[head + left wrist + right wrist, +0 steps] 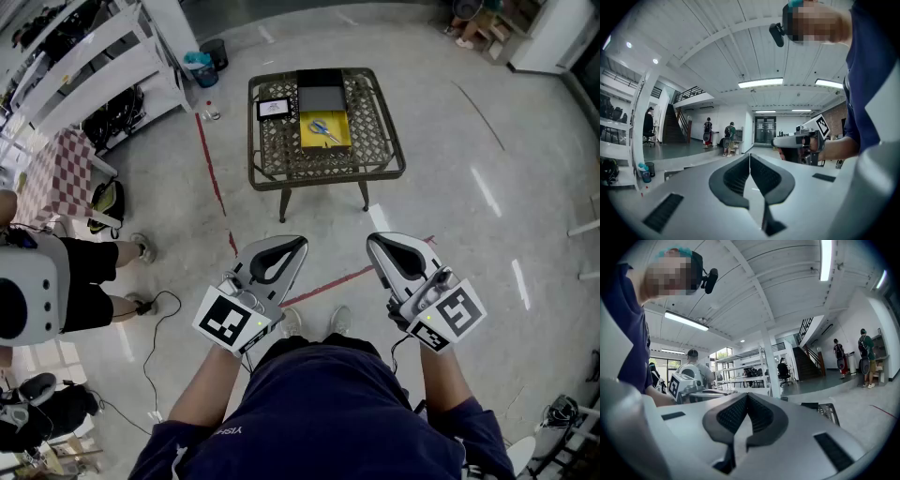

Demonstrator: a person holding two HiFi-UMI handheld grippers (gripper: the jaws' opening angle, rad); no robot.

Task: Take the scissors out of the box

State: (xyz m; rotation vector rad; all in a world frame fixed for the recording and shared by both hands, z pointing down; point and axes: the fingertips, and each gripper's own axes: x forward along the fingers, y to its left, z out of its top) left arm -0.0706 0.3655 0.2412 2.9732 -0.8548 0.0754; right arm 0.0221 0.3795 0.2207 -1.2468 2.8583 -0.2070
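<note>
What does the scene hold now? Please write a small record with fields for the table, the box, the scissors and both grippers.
table: wicker top, standing on the floor ahead of the person
box: yellow, open, on the table
scissors: lying inside the box, untouched
left gripper: jaws together, nothing between them, held level, well short of the table
right gripper: jaws together, nothing between them, held level, beside the left gripper
task stage: not begun; scissors not yet taken out
</note>
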